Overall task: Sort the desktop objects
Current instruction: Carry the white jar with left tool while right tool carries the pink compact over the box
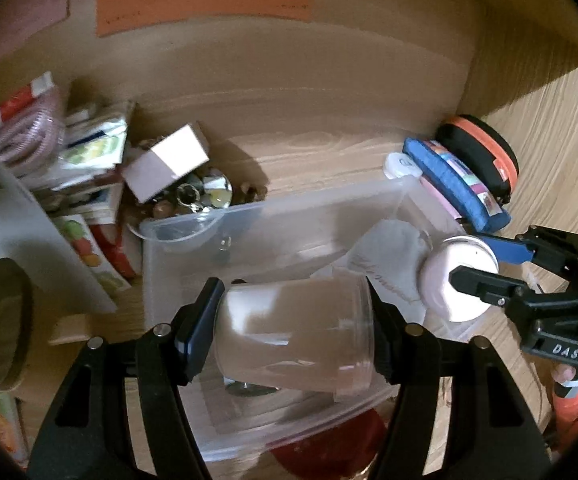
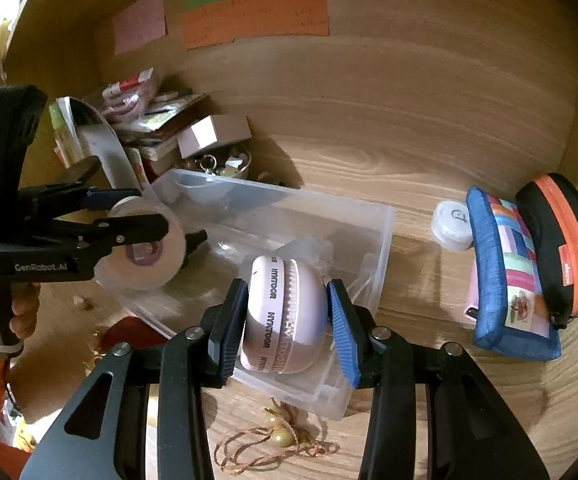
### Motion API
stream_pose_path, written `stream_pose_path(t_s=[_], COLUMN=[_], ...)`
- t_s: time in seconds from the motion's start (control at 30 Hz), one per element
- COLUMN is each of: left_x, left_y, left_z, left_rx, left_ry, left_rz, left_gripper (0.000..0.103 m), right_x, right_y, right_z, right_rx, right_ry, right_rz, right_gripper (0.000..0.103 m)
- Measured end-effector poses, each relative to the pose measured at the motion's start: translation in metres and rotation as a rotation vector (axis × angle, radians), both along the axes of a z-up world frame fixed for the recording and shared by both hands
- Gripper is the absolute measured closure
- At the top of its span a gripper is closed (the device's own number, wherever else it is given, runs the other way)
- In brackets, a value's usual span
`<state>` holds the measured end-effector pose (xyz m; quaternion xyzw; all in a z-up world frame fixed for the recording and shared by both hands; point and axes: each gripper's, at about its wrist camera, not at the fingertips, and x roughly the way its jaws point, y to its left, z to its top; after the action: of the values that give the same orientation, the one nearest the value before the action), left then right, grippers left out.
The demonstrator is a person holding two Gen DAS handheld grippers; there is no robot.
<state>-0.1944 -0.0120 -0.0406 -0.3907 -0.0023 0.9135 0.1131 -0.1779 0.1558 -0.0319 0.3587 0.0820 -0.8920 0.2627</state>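
My left gripper (image 1: 293,332) is shut on a clear plastic jar (image 1: 293,332) with white contents, held sideways over the clear plastic bin (image 1: 273,216). It also shows in the right wrist view (image 2: 141,236), where the jar (image 2: 145,256) shows end-on. My right gripper (image 2: 285,320) is shut on a round pale pink case (image 2: 285,316) printed HYMTOOR, held over the bin's (image 2: 381,248) right part. In the left wrist view the right gripper (image 1: 477,264) holds the pink case (image 1: 457,280) at the bin's right edge.
A blue patchwork pouch (image 2: 509,280), a black and orange case (image 2: 557,240) and a small white round tub (image 2: 451,224) lie to the right. A pile of packets, a small box (image 2: 213,134) and keys sits at the back left. A beaded cord (image 2: 277,436) lies in front.
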Motion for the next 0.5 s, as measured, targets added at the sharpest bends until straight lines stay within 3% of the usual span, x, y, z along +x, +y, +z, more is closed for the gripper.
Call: stream_pose_path(t_s=[0.5], left_x=[-0.013], left_y=[0.031], left_z=[-0.028], left_rx=[-0.033], left_ry=[-0.067], left_rz=[-0.044], left_gripper=[0.038], right_x=[0.004], right_y=[-0.007], right_z=[-0.008], right_rx=[0.049], right_ry=[0.042], right_rz=[0.029], right_gripper=[0.065])
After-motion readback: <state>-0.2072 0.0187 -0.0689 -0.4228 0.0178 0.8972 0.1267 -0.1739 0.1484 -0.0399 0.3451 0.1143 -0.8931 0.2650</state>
